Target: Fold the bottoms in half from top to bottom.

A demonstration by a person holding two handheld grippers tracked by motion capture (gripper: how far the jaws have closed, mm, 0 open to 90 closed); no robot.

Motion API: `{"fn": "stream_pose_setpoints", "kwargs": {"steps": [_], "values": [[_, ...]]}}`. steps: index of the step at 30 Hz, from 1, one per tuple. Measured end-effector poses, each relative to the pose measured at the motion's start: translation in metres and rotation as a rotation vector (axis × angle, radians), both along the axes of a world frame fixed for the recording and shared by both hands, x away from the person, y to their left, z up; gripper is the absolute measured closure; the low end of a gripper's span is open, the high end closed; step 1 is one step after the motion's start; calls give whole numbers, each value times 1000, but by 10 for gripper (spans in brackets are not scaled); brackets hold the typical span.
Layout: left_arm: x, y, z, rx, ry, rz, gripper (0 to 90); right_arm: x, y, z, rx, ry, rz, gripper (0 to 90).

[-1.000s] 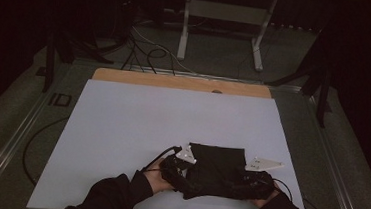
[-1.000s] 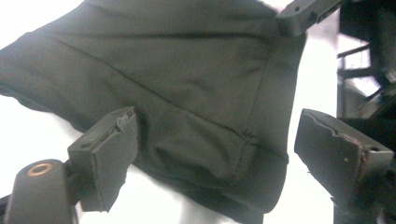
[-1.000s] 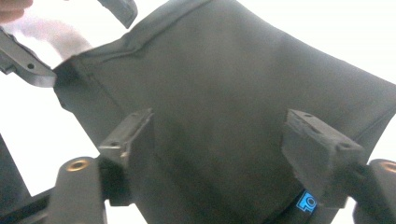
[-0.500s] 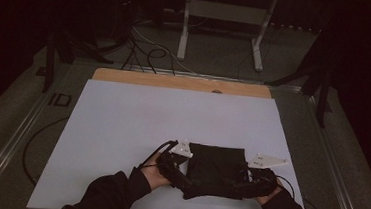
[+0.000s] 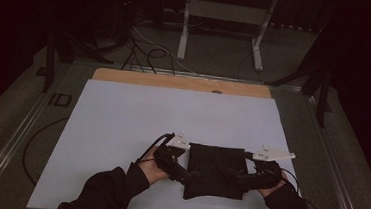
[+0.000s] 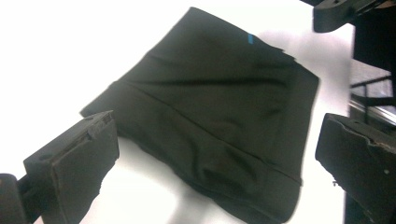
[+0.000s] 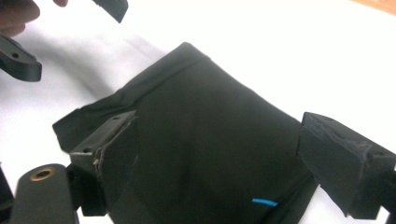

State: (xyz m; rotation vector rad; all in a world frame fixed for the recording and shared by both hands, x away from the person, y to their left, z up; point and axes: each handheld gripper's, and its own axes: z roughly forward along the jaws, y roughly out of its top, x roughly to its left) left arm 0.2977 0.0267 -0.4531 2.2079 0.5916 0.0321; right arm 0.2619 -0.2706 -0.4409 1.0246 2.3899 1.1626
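A folded black cloth (image 5: 217,171) with a small blue tag (image 6: 250,38) lies flat on the white table cover (image 5: 137,116) near the front edge. My left gripper (image 5: 184,173) sits at the cloth's left side and my right gripper (image 5: 244,179) at its right side, both pointing inward. In the left gripper view the cloth (image 6: 210,116) lies below my open left gripper (image 6: 215,158). In the right gripper view the cloth (image 7: 210,140) lies below my open right gripper (image 7: 229,158). Both pairs of jaws have just been opening, and neither presses on the cloth.
A wooden strip (image 5: 180,81) runs along the table's far edge. Beyond it stand a metal frame (image 5: 224,32) and loose cables (image 5: 143,46) on the floor. Another cable (image 5: 40,138) loops beside the table's left edge. White cover stretches behind the cloth.
Both grippers have opened off the cloth's front corners and lifted a little. The cloth now lies flat and released between them.
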Motion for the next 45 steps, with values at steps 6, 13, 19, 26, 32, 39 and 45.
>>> {"fn": "stream_pose_setpoints", "kwargs": {"steps": [6,13,19,26,32,39,45], "values": [[10,3,3,-5,-6,81,1,8,-1,7,-6,-26,-47,138],[18,1,2,-12,-12,137,1,17,0,5,-24,-31,-109,138],[25,-3,-3,-9,-3,164,1,25,-2,-7,-34,-19,-138,138],[31,-8,-14,5,16,180,1,31,-10,-20,-17,9,-160,138],[34,-11,-26,6,50,188,1,37,-16,-29,-6,39,-188,138],[37,-14,-38,25,66,193,1,41,-17,-42,-16,83,-179,136],[39,-17,-48,-2,101,188,1,43,-16,-48,-21,101,-197,133]]}}
